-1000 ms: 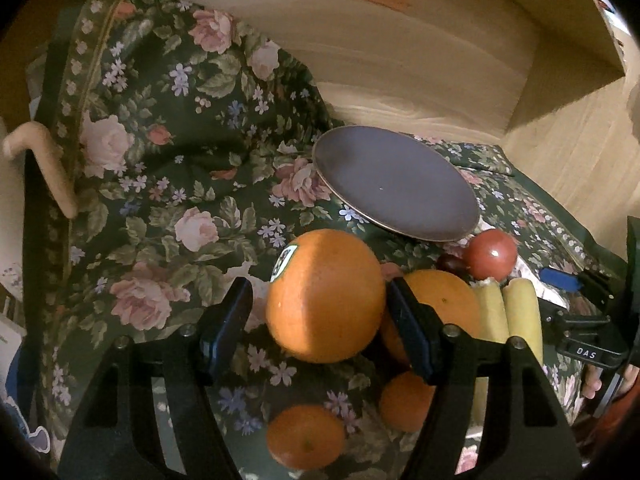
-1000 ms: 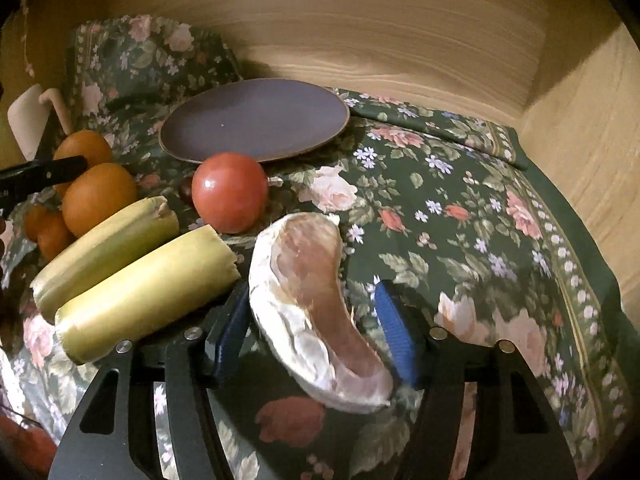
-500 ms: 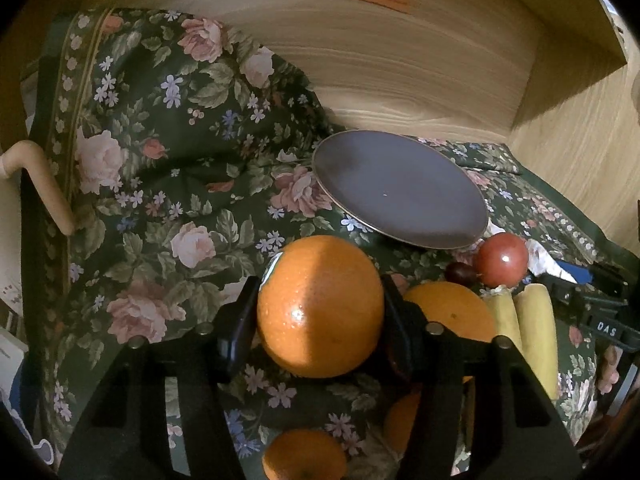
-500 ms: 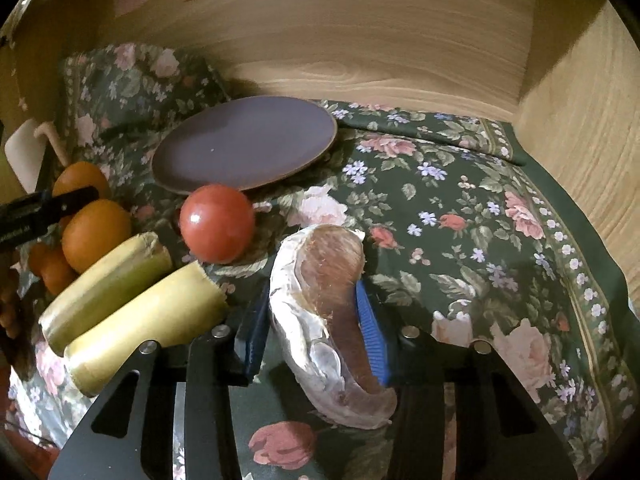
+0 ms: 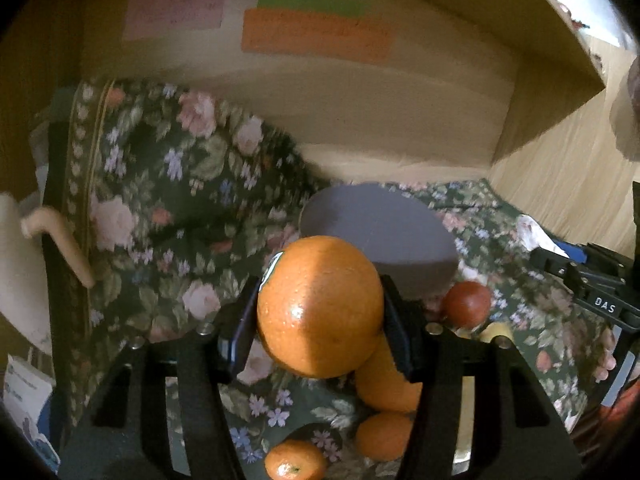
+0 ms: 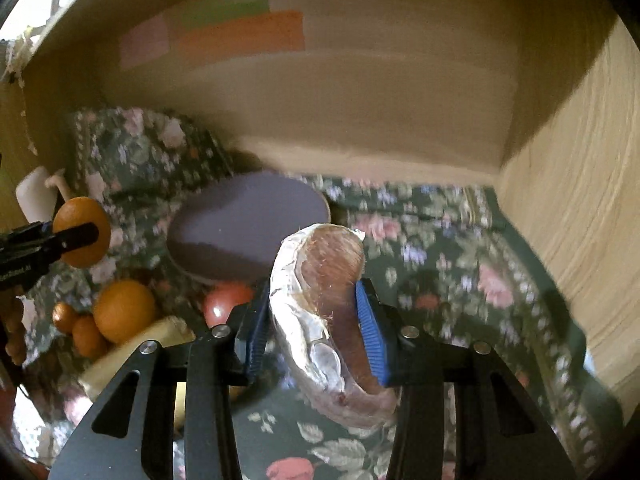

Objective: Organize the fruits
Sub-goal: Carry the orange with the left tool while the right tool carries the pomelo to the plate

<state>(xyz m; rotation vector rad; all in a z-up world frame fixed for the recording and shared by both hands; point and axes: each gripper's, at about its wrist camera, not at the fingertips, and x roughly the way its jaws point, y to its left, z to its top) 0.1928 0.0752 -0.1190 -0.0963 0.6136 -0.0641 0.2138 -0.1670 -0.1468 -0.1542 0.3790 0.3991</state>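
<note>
My left gripper (image 5: pixel 320 320) is shut on a large orange (image 5: pixel 318 306) and holds it above the floral cloth, in front of the purple plate (image 5: pixel 380 228). It also shows in the right wrist view (image 6: pixel 82 232). My right gripper (image 6: pixel 316 324) is shut on a pale pomelo wedge with pinkish flesh (image 6: pixel 324 308), lifted above the cloth, right of the plate (image 6: pixel 248 224). On the cloth lie another orange (image 6: pixel 124 310), small mandarins (image 5: pixel 382 436), a red tomato (image 6: pixel 226 306) and a peeled banana piece (image 6: pixel 136 352).
Wooden walls (image 6: pixel 572 208) close the back and right of the floral cloth (image 6: pixel 460 280). Coloured paper notes (image 5: pixel 316 34) hang on the back wall. A cream hooked handle (image 5: pixel 60 240) stands at the left edge.
Both grippers closed on their fruit and lifted: the left raised the large orange, the right raised the pomelo wedge off the cloth. The views now sit higher.
</note>
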